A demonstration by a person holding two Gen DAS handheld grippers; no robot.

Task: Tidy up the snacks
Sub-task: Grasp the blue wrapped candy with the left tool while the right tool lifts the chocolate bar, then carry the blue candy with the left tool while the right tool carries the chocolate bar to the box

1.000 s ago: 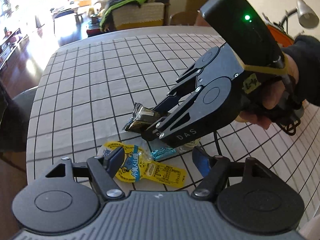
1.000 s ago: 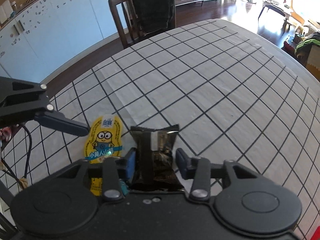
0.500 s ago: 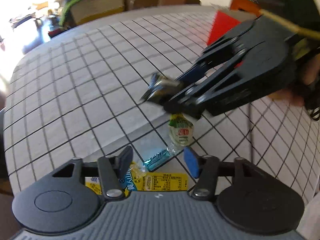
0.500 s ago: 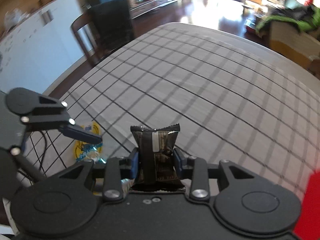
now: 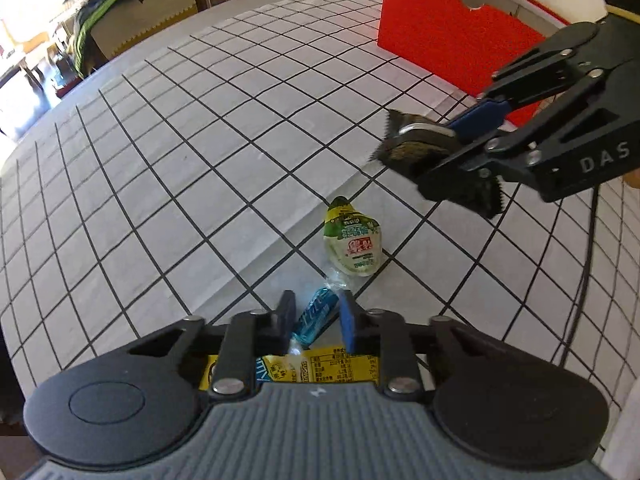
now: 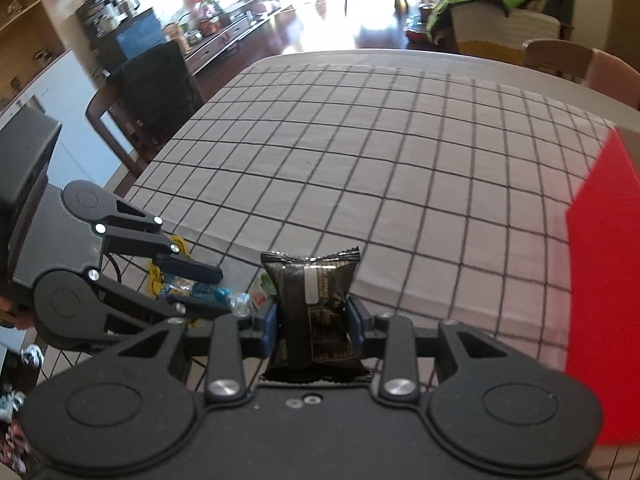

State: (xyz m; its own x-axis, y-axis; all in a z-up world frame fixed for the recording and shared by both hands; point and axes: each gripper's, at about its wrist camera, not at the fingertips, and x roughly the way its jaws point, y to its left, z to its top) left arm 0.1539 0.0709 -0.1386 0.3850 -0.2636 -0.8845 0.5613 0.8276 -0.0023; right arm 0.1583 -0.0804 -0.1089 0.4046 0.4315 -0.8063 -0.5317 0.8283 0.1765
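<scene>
R gripper [image 6: 312, 320] clamps dark packet [image 6: 312, 300]; L gripper [image 5: 314, 318], jaws just closing round blue candy [image 5: 316, 314], may lose the slick wrapper.

Right gripper [image 6: 312, 322] clamped on a dark snack packet [image 6: 310, 304], upright between the blue pads, above the checked tablecloth [image 6: 380, 168]. At left, left gripper [image 6: 224, 290] with jaws just closing around a blue wrapped candy [image 6: 208, 291], beside a yellow pouch [image 6: 154, 276]. Red box [image 6: 600, 280] at right edge. Dark chair [image 6: 148, 96] behind table.
</scene>
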